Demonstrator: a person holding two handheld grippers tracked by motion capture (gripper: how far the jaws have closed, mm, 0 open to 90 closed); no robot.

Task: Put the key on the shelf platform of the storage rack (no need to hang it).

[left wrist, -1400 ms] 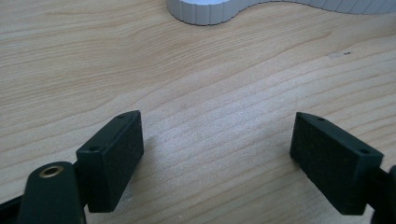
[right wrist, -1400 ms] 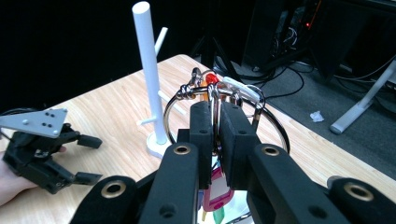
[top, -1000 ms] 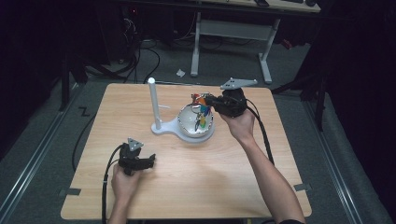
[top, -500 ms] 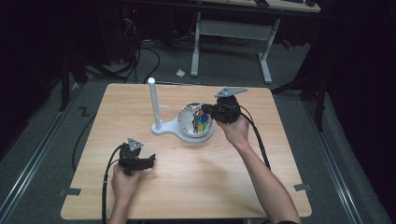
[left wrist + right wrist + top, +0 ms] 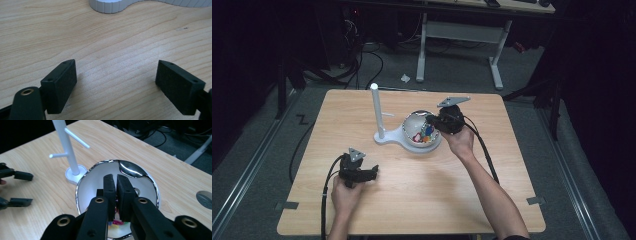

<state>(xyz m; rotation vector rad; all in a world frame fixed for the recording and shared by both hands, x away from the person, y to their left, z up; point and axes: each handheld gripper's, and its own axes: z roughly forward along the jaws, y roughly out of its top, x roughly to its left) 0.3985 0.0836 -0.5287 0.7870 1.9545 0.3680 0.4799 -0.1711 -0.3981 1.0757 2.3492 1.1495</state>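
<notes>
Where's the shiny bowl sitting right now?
In the high view the shiny bowl sits near the table's middle on the white stand's base, just right of the white post, with the right gripper dipping in over its right rim.

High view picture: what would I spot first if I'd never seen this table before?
Probably the shiny silver bowl in the middle of the wooden table, with bright, colourful bits inside. The right gripper reaches over its rim with jaws nearly shut; whether they pinch anything is hard to tell. Just left of the bowl stands a tall white post, and the left gripper rests open near the front edge.
</notes>
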